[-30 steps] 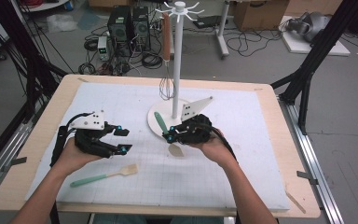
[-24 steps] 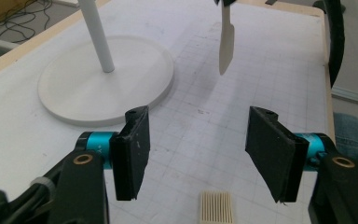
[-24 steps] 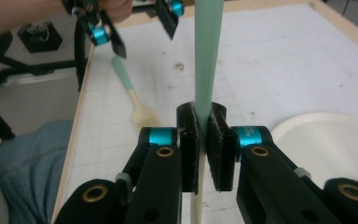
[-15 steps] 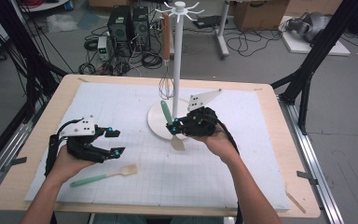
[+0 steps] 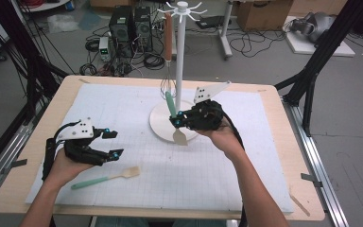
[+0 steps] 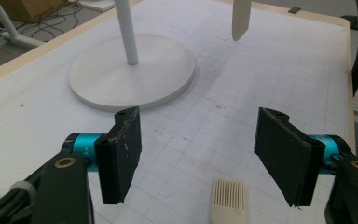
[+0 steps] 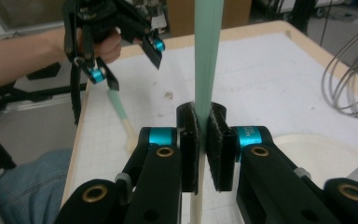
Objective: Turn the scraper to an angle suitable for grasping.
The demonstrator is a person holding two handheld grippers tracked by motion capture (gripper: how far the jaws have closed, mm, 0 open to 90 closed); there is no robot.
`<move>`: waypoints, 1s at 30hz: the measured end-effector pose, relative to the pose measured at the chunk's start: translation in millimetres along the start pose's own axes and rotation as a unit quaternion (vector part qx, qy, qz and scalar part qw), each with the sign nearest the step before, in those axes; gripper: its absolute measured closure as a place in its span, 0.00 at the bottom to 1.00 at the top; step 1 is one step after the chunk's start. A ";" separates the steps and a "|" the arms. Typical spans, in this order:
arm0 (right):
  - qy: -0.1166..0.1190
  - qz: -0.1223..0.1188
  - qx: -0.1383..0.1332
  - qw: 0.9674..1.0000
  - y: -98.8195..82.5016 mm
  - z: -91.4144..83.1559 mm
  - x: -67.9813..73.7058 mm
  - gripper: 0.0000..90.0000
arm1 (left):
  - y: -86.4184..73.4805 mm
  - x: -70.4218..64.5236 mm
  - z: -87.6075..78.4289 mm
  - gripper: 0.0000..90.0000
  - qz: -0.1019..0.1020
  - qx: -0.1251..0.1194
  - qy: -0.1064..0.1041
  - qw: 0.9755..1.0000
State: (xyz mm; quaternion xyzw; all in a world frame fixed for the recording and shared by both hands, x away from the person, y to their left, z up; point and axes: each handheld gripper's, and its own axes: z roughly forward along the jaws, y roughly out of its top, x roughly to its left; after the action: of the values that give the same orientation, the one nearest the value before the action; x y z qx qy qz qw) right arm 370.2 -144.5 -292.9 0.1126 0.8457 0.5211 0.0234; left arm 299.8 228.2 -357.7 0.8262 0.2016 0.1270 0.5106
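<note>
My right gripper (image 5: pixel 176 119) is shut on the green handle of a spatula (image 5: pixel 170 104), whose cream blade (image 5: pixel 179 137) hangs just over the white stand's round base (image 5: pixel 160 126). The right gripper view shows the pads (image 7: pixel 197 149) clamped on that handle (image 7: pixel 208 51). A brush (image 5: pixel 106 178) with a green handle and cream head lies flat on the mat. Just above and behind it is my left gripper (image 5: pixel 115 143). Its jaws have just been opening and stand open with nothing between them (image 6: pixel 205 154), and the brush head (image 6: pixel 228 198) lies on the mat below.
A white pole stand (image 5: pixel 178 52) with hooks on top rises from the round base. A wire whisk (image 5: pixel 168 85) with a brown handle hangs from it, left of the pole. The gridded white mat (image 5: pixel 123 109) covers the wooden table. Cables and boxes sit on the floor beyond.
My right gripper has risen with the spatula, so the blade now hangs clear of the mat. The left gripper's jaws have spread wider; that hand has hardly shifted.
</note>
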 end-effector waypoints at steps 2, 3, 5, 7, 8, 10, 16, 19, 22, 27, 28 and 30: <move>0.001 0.000 -0.007 1.000 3.9 -1.5 0.7 0.94 | -0.8 0.7 -0.5 0.35 -0.004 -0.001 0.001 1.000; 0.000 -0.001 -0.008 1.000 5.8 -1.8 0.7 0.94 | -1.3 1.3 -0.9 0.35 -0.004 0.000 0.001 1.000; 0.000 -0.005 -0.005 1.000 8.9 -2.6 -0.4 0.94 | -2.3 1.4 -0.6 0.34 -0.006 0.001 0.002 1.000; -0.003 -0.004 -0.006 1.000 11.6 -3.9 -1.4 0.94 | -3.1 1.5 -0.6 0.34 -0.005 0.001 0.006 1.000; -0.004 -0.005 -0.007 1.000 12.9 -4.9 -1.7 0.94 | -3.4 1.4 -0.4 0.34 -0.005 0.000 0.008 1.000; -0.001 -0.005 -0.007 1.000 16.0 -7.0 -2.4 0.94 | -5.5 2.1 -0.2 0.33 -0.010 -0.001 0.010 1.000; -0.010 -0.002 -0.018 1.000 23.7 -13.0 -5.1 0.94 | -7.2 2.5 -0.6 0.32 -0.014 0.001 0.016 1.000; -0.014 -0.001 -0.020 1.000 27.5 -15.6 -6.4 0.94 | -6.7 2.3 -1.2 0.32 -0.013 0.001 0.015 1.000; -0.015 0.000 -0.025 1.000 30.5 -17.9 -7.0 0.94 | -6.8 2.7 -2.0 0.31 -0.012 -0.003 0.019 1.000; -0.015 0.000 -0.024 1.000 34.9 -19.7 -9.0 0.94 | -8.0 3.4 -3.1 0.31 -0.016 -0.002 0.021 1.000; -0.018 0.000 -0.025 1.000 35.9 -20.1 -9.3 0.94 | -7.9 3.4 -3.3 0.31 -0.017 -0.004 0.021 1.000; -0.017 0.004 -0.027 0.999 37.7 -21.1 -10.2 0.94 | -7.7 3.3 -3.8 0.31 -0.016 -0.003 0.022 1.000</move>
State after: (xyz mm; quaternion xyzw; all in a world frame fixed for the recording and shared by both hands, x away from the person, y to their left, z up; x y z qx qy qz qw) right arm 383.1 -148.9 -250.7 0.1241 0.8302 0.5421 0.0390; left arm 299.6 235.8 -362.9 0.8183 0.2252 0.1378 0.5106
